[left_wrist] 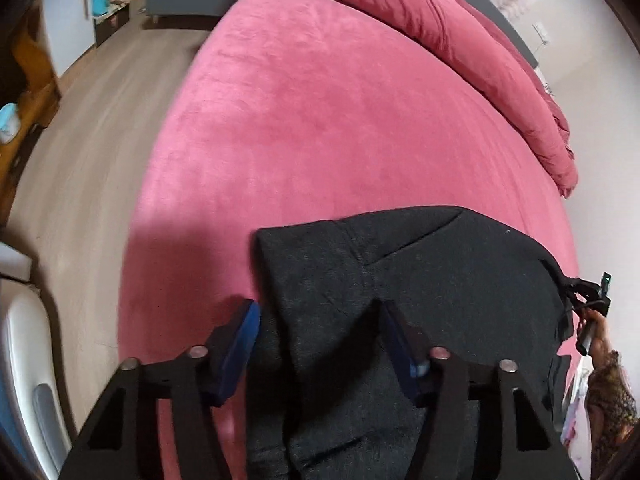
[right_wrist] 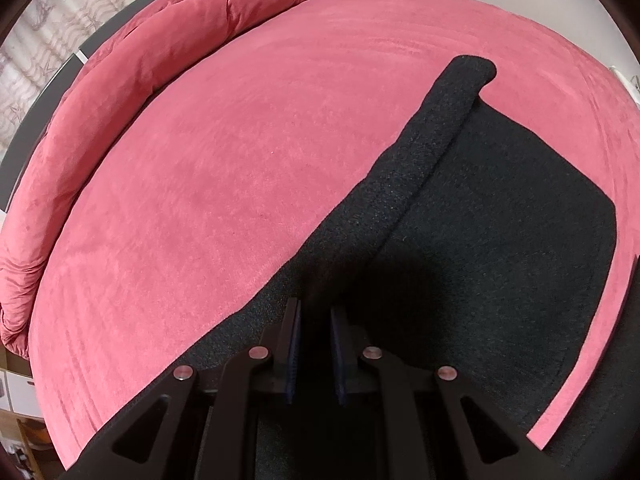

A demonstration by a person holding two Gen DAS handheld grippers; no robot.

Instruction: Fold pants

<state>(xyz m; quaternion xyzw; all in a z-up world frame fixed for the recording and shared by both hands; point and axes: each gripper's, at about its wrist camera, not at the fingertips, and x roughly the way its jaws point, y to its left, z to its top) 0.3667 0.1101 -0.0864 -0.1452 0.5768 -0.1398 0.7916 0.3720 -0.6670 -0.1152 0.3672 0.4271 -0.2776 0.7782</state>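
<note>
Between the left gripper (left_wrist: pixel 320 332) jaws, half apart, a pants (left_wrist: pixel 420 280) fold is straddled, ungripped; right gripper (right_wrist: pixel 314 336) jaws are nearly together on cloth. Pants are already doubled on bed (left_wrist: pixel 320 120); further folds are judged pending.

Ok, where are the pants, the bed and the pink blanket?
pants (right_wrist: pixel 500 208): right wrist view, on the flat dark cloth.
bed (left_wrist: pixel 320 128): left wrist view, on the bare pink top.
blanket (left_wrist: pixel 440 28): left wrist view, on the bunched roll along the far edge.
</note>
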